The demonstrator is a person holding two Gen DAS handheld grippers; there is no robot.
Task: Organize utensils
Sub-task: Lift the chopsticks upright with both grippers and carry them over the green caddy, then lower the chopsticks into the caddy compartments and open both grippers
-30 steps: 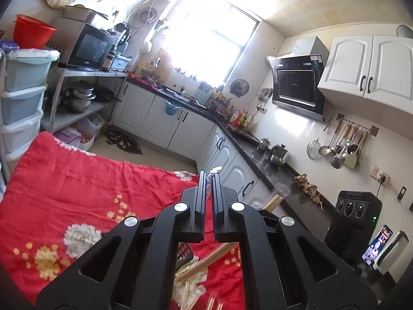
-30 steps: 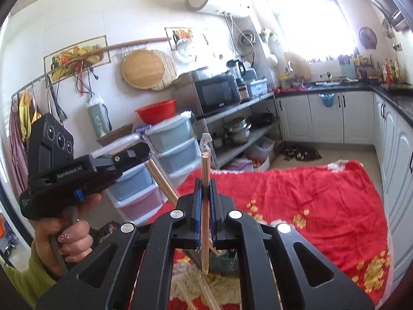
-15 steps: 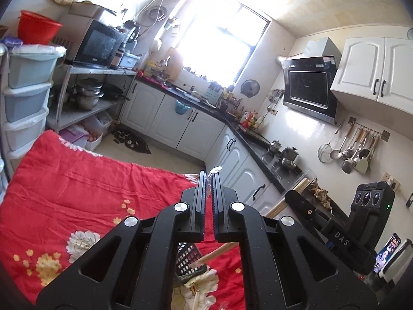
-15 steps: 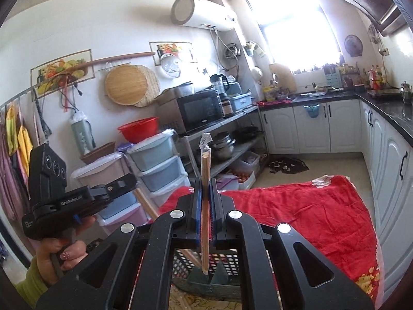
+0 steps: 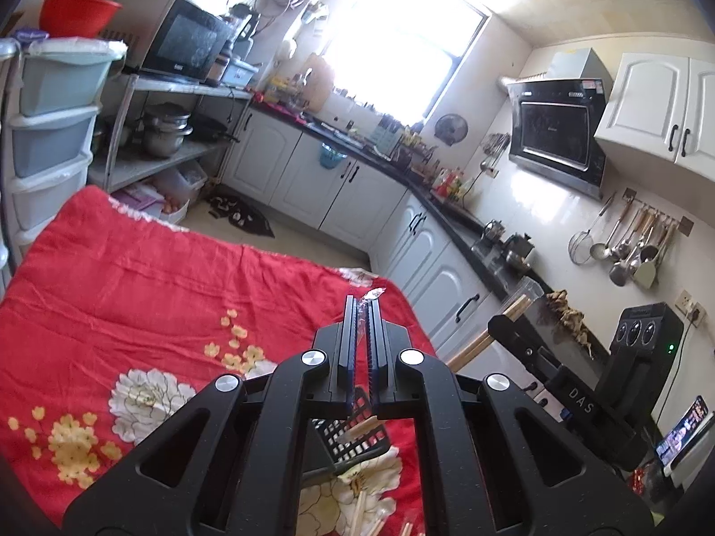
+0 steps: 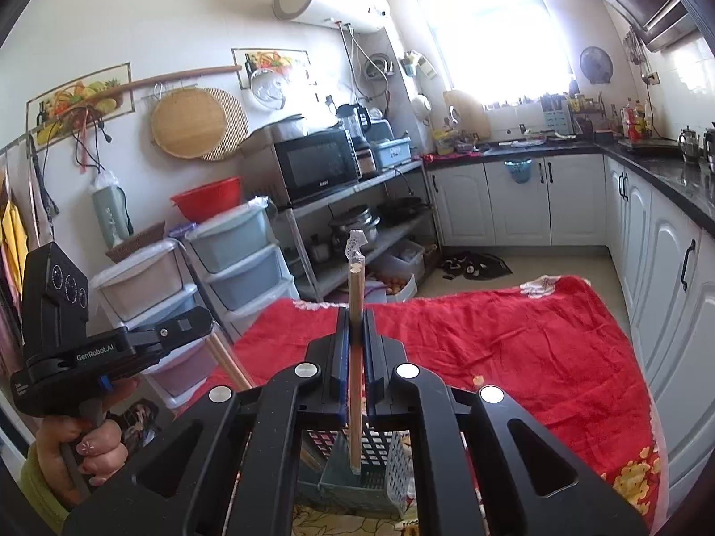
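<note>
A: Right wrist view: what is seen around the right gripper (image 6: 356,348)?

B: A pair of wooden chopsticks (image 6: 355,357) in a clear wrapper is clamped between its closed jaws. Below it, a slotted utensil basket (image 6: 357,478) is placed on the red flowered cloth (image 6: 514,348). At the left, the left gripper (image 6: 187,326) is held by a hand (image 6: 85,446), and another chopstick pair (image 6: 225,359) is gripped in it.

A: How are the chopsticks pointed?

B: The long axis is kept nearly upright; the lower end is seen over the basket's inside, the torn wrapper end at the top.

A: And in the left wrist view?

B: The left gripper (image 5: 362,348) is closed on a wrapper, whose tip (image 5: 372,297) is seen above the jaws. The right gripper (image 5: 514,326) is seen at the right, with its sticks slanted down towards the basket (image 5: 353,437). Loose chopsticks (image 5: 362,513) are lying on the cloth. Much bare cloth (image 5: 156,295) is left beyond the basket, up to the table's far edge.
</note>
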